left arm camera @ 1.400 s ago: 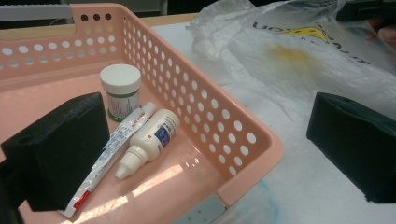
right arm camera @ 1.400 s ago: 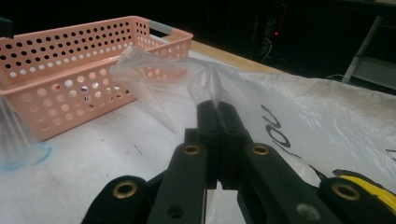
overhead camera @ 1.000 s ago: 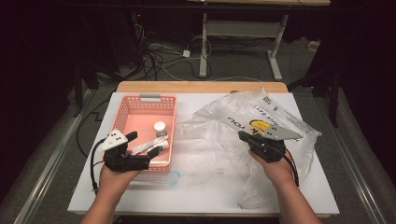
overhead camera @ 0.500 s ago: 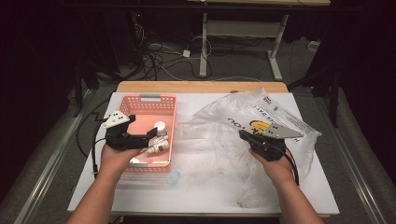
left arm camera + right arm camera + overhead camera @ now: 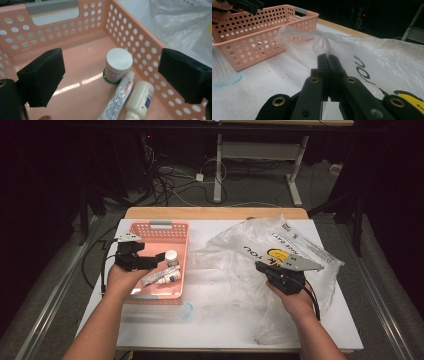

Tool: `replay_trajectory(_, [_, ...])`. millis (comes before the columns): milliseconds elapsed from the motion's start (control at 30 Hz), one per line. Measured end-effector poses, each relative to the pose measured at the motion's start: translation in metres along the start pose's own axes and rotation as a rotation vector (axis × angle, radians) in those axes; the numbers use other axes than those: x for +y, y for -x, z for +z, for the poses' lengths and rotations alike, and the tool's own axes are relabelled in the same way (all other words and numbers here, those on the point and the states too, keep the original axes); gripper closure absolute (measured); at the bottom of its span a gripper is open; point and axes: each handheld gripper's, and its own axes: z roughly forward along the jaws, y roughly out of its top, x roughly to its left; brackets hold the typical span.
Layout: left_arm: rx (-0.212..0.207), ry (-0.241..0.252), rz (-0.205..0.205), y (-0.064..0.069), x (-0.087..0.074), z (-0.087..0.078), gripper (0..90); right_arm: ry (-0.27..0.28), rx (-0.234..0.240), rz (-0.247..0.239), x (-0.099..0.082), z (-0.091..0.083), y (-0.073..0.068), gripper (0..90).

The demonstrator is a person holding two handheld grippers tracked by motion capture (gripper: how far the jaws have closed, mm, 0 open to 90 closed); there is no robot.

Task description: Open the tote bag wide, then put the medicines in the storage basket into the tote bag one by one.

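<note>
Since a second ago, the left hand-held gripper (image 5: 159,256) is moving farther over the pink basket (image 5: 155,226), its spread jaws just starting to close around nothing. Beyond them the white-capped jar (image 5: 118,63) is standing, with the tube (image 5: 117,98) and small bottle (image 5: 139,99) lying nearer, long axes toward the gripper. Rightward, the right hand-held gripper (image 5: 328,58) is pinching the plastic bag (image 5: 372,62) on the tabletop (image 5: 225,320).

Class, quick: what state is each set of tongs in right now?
Left tongs: open, just been closing, above the basket, gripping nothing.
Right tongs: shut on plastic bag.
</note>
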Motion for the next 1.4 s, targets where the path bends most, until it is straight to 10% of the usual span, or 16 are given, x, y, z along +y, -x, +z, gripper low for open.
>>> replay_trajectory(433, [-0.044, -0.286, 0.057, -0.004, 0.0, 0.025, 22.6, -0.001, -0.006, -0.003, 0.0, 0.001, 0.002, 90.0])
replay_trajectory(967, [-0.05, -0.504, 0.146, 0.004, -0.006, 0.052, 37.7, -0.01, 0.0, -0.017, -0.002, -0.001, 0.001, 90.0])
replay_trajectory(1400, [-0.05, -0.585, 0.237, 0.011, -0.007, 0.062, 43.4, -0.021, 0.004, -0.021, -0.003, 0.0, 0.002, 90.0])
